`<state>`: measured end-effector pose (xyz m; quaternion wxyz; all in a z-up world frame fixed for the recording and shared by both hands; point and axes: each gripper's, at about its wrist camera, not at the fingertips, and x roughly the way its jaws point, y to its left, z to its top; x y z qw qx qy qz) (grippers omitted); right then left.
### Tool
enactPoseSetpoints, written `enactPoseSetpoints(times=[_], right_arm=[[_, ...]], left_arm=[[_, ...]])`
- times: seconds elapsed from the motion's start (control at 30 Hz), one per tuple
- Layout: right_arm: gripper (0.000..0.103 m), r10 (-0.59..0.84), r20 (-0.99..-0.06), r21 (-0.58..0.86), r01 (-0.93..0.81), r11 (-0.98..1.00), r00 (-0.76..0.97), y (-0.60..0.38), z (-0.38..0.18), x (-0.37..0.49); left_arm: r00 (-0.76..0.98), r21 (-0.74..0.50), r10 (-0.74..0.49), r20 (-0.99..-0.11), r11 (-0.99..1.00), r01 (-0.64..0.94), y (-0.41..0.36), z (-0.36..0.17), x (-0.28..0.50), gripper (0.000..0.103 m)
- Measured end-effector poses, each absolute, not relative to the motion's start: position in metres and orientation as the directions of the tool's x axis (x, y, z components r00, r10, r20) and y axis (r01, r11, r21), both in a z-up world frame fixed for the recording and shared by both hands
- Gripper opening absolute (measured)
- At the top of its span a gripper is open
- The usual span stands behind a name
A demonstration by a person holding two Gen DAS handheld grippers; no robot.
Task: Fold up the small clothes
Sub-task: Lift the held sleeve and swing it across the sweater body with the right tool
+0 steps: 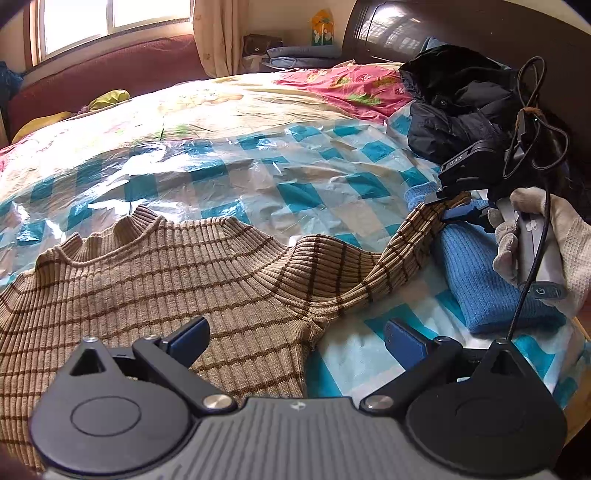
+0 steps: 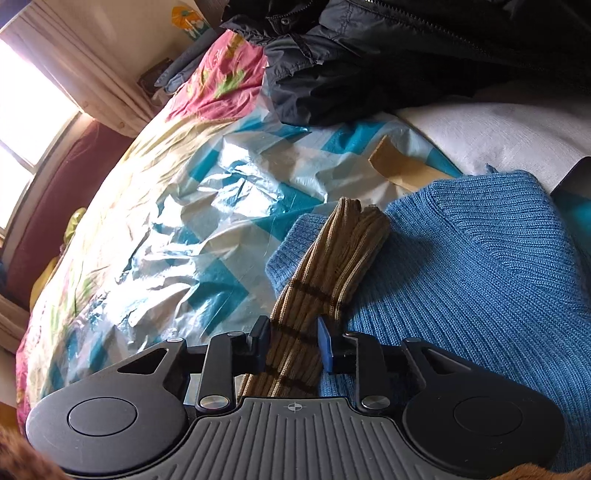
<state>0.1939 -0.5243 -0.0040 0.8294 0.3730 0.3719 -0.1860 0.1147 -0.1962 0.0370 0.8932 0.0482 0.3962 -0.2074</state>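
We work on a bed (image 1: 229, 110) covered by a crinkled teal-checked plastic sheet (image 1: 295, 177). The tan ribbed sweater with brown stripes (image 1: 147, 273) lies flat, collar toward eleven o'clock, its sleeve (image 1: 399, 251) running out toward two o'clock over a folded blue knit sweater (image 2: 480, 258). Our right tongs (image 2: 293, 338) are clamped on the sleeve near its cuff; our left tongs (image 1: 295, 338) hover spread apart over the armpit, nearer the body. The fold likely carries the sleeve back toward eight o'clock.

Daylight pours through a bright window (image 1: 77, 22) with beige curtains (image 1: 218, 37) onto a bed's crinkled teal-checked plastic sheet (image 1: 229, 166). A maroon padded bench (image 1: 110, 74) runs beneath; a dark wooden headboard (image 1: 424, 26) stands right.
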Motion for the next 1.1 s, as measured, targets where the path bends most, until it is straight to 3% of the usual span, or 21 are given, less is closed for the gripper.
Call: enactPoseSetpoints(times=[0.27, 0.4, 0.57, 0.7, 0.83, 0.93, 1.1], right_arm=[[0.024, -0.079, -0.78, 0.414, 0.607, 0.679, 0.621, -0.523, -0.009, 0.202], [0.01, -0.051, -0.772, 0.458, 0.609, 0.648, 0.634, -0.53, -0.013, 0.197], [0.008, -0.001, -0.69, 0.562, 0.536, 0.631, 0.724, -0.531, 0.012, 0.171], [0.007, 0.02, -0.559, 0.643, 0.417, 0.642, 0.829, -0.52, 0.052, 0.141], [0.007, 0.022, -0.587, 0.633, 0.442, 0.636, 0.809, -0.516, 0.057, 0.14], [0.007, 0.038, -0.5, 0.622, 0.328, 0.711, 0.865, -0.487, 0.083, 0.128], [0.007, 0.129, -0.476, 0.598, 0.213, 0.773, 0.87, -0.439, 0.101, 0.154]], left_arm=[[0.583, -0.095, -0.351, -0.733, 0.901, 0.423, -0.199, 0.037, 0.109, 0.103], [0.585, -0.097, -0.349, -0.732, 0.903, 0.418, -0.195, 0.039, 0.107, 0.103], [0.589, -0.117, -0.352, -0.727, 0.909, 0.4, -0.184, 0.041, 0.107, 0.103], [0.603, -0.131, -0.355, -0.715, 0.915, 0.382, -0.176, 0.044, 0.106, 0.103], [0.595, -0.155, -0.365, -0.716, 0.915, 0.374, -0.169, 0.046, 0.106, 0.103], [0.612, -0.141, -0.352, -0.709, 0.92, 0.366, -0.159, 0.047, 0.1, 0.103], [0.628, -0.149, -0.318, -0.71, 0.94, 0.308, -0.122, 0.047, 0.095, 0.103]])
